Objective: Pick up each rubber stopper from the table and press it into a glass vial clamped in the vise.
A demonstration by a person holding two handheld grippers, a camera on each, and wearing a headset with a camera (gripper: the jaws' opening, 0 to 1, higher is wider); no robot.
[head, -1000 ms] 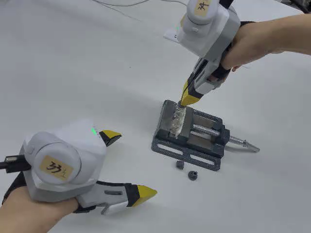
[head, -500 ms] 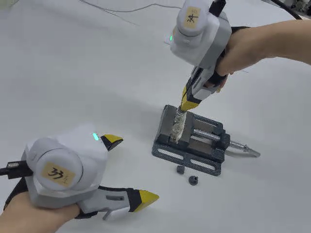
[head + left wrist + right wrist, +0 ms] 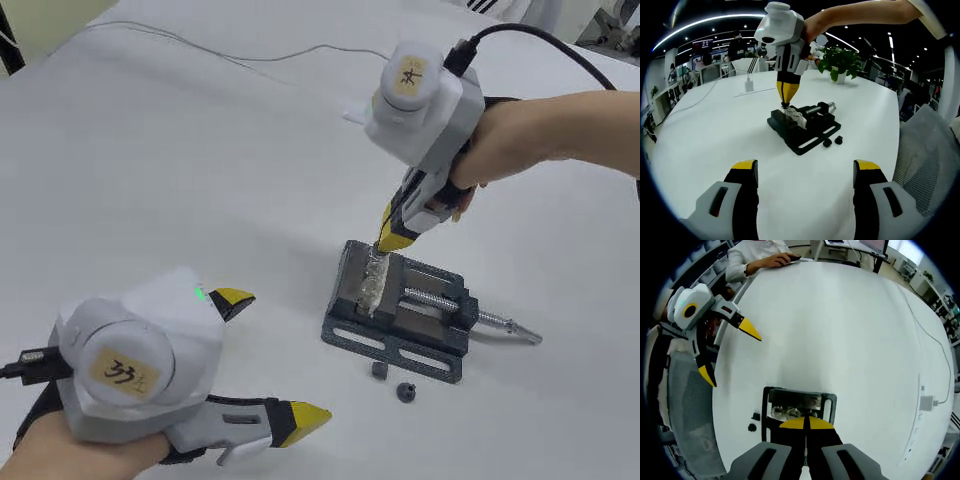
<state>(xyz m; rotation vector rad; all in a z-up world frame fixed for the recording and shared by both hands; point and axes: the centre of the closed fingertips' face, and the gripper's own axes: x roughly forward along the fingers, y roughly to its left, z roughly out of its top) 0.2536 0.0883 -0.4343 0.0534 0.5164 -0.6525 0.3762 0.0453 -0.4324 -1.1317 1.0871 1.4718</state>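
A black vise (image 3: pixel 440 345) stands on the white table and clamps several glass vials (image 3: pixel 372 285) in a row. My right gripper (image 3: pixel 390 241) points down with its yellow tips shut and resting on the far end of the row; nothing shows between them. In the right gripper view the shut tips (image 3: pixel 806 424) sit just over the vials (image 3: pixel 790 412). Two dark rubber stoppers (image 3: pixel 379 369) (image 3: pixel 405 391) lie on the table by the vise's near edge. My left gripper (image 3: pixel 270 358) hovers open and empty to the left of the vise, facing the vise (image 3: pixel 802 127) across bare table.
A white cable (image 3: pixel 250 55) and a small white plug (image 3: pixel 749 86) lie at the far side of the table. A potted plant (image 3: pixel 840 62) stands beyond the vise. A mesh chair (image 3: pixel 930 150) is beside the table edge. A person (image 3: pixel 760 255) sits at the far end.
The head camera has shifted, so the whole scene sits lower in the picture. The right gripper's tips stay on the vials. The left gripper has hardly moved.
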